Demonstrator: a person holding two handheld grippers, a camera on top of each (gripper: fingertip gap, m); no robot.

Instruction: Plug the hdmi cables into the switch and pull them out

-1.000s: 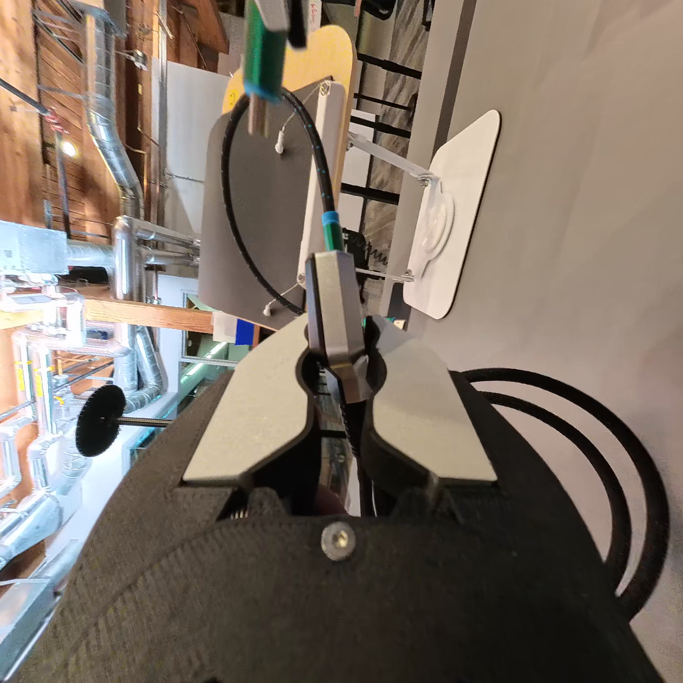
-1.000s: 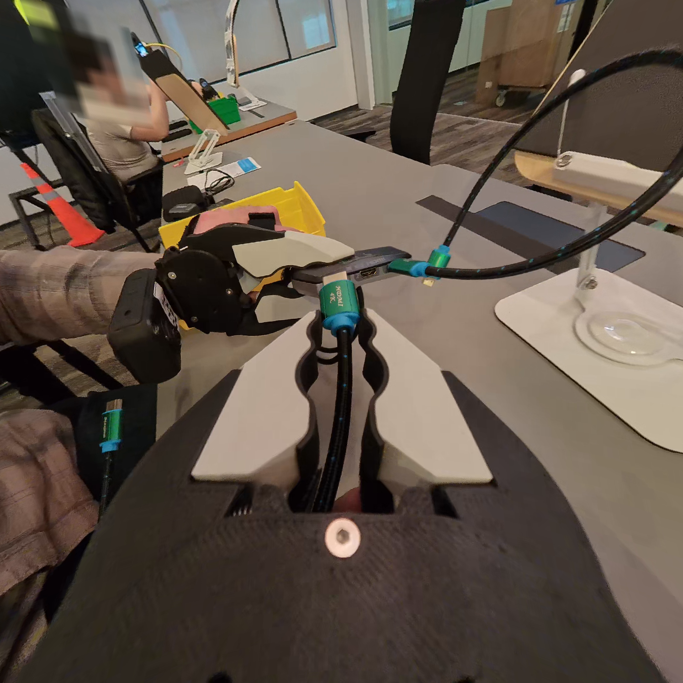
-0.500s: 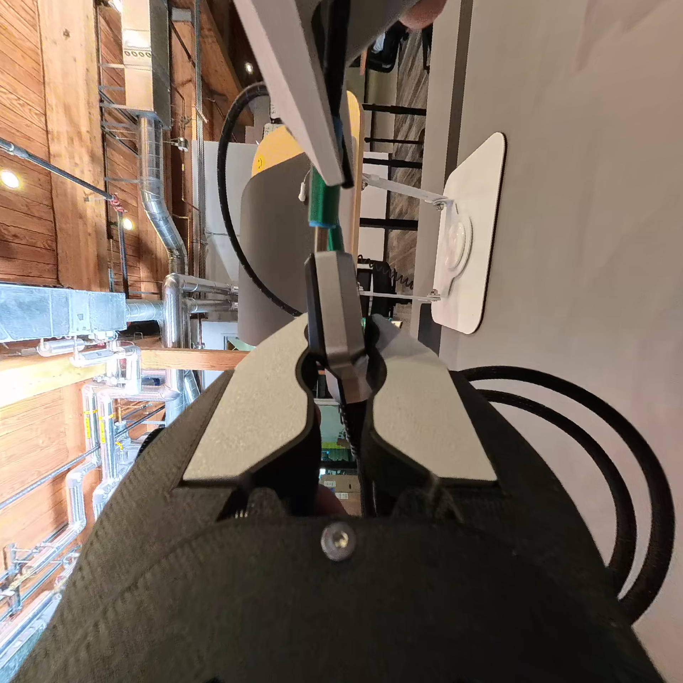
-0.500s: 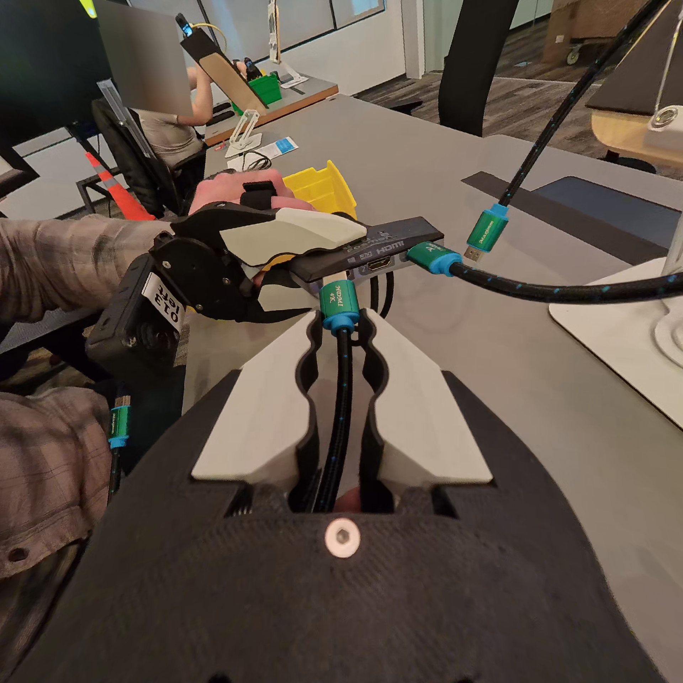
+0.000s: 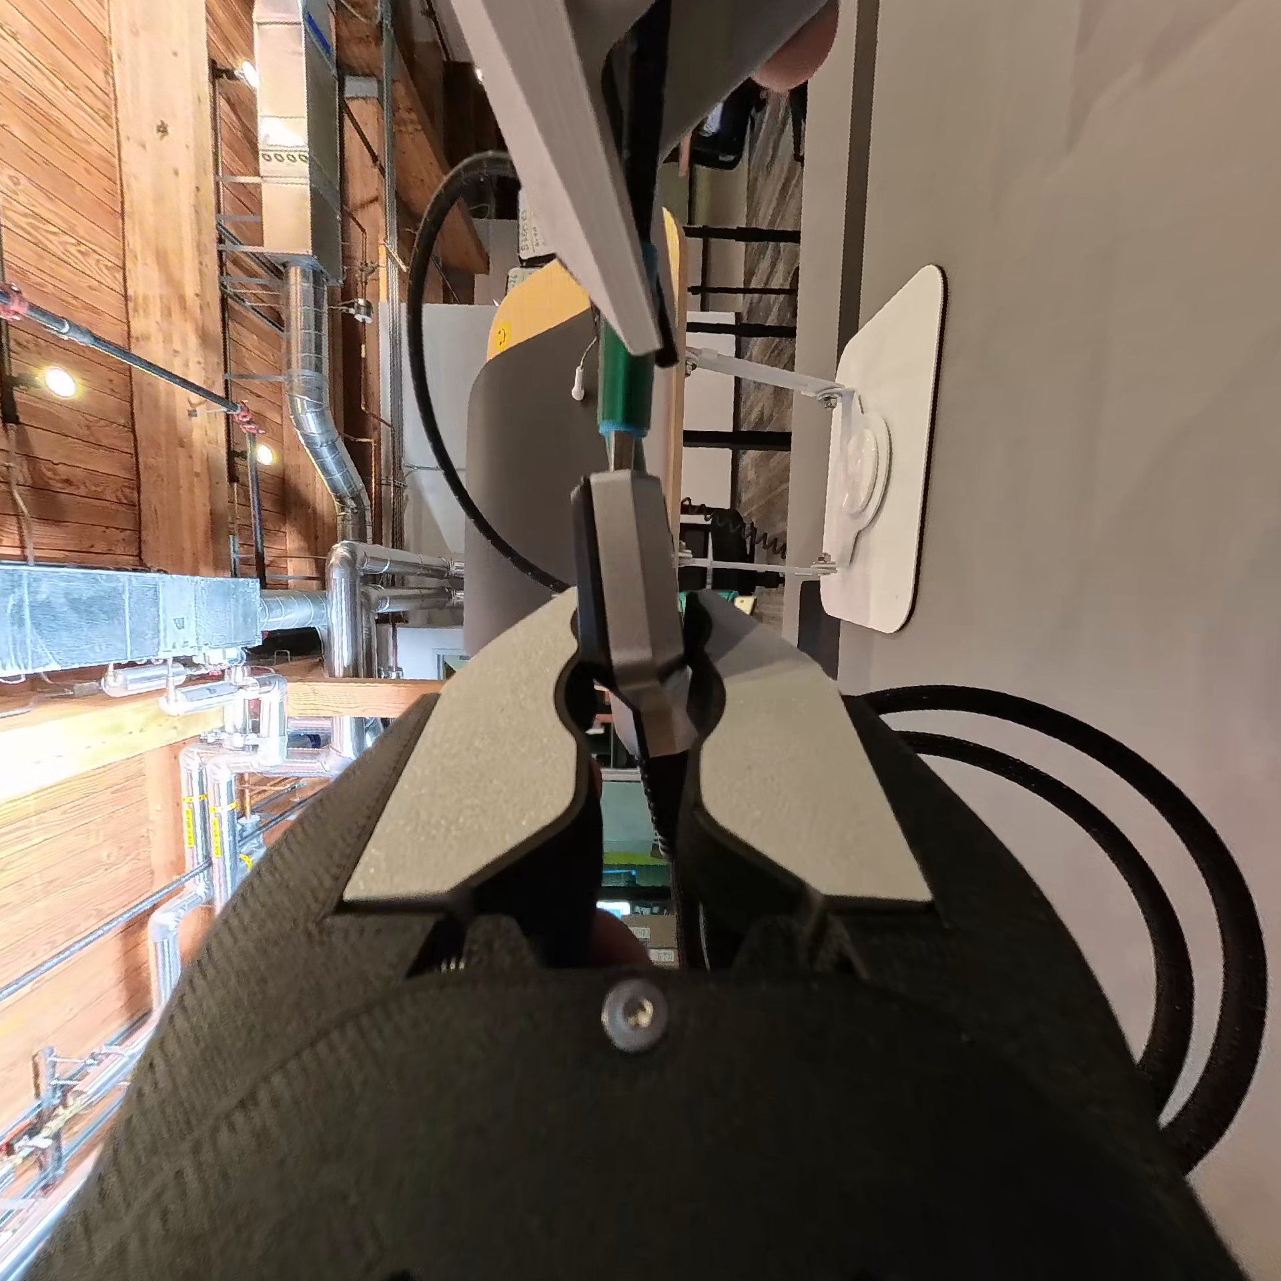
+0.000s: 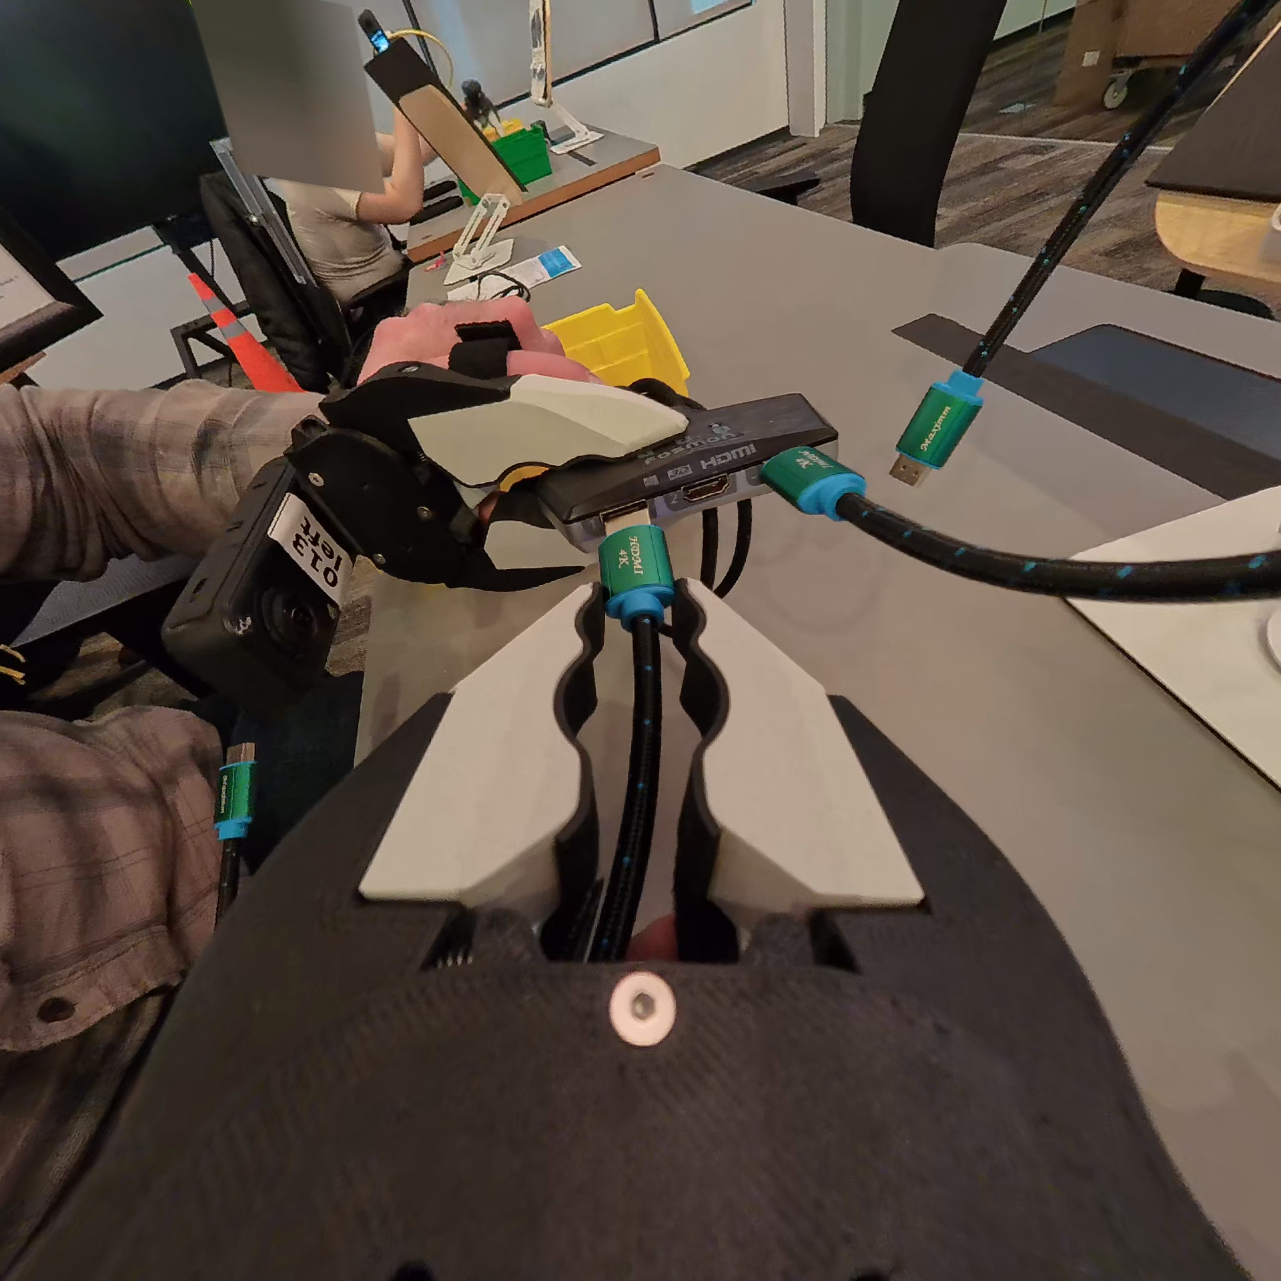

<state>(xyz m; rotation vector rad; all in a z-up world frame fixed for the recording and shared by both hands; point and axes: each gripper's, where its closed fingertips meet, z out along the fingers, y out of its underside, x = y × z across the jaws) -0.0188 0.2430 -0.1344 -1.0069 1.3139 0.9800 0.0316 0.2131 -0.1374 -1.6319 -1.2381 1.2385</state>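
over grey table (image 6: 901, 693): l fingers (image 6: 554, 423) clamping level switch (image 6: 728, 443), r fingers (image 6: 513, 735) gripping hdmi plug (image 6: 634, 565), tip fwd into it

Our right hand-held gripper (image 6: 638, 610) clamps a cable (image 6: 634, 748) just behind its plug (image 6: 631, 565), whose tip meets the switch (image 6: 700, 457). Left of us, the left hand-held gripper (image 6: 547, 443) grips that switch above the desk (image 6: 901, 658).
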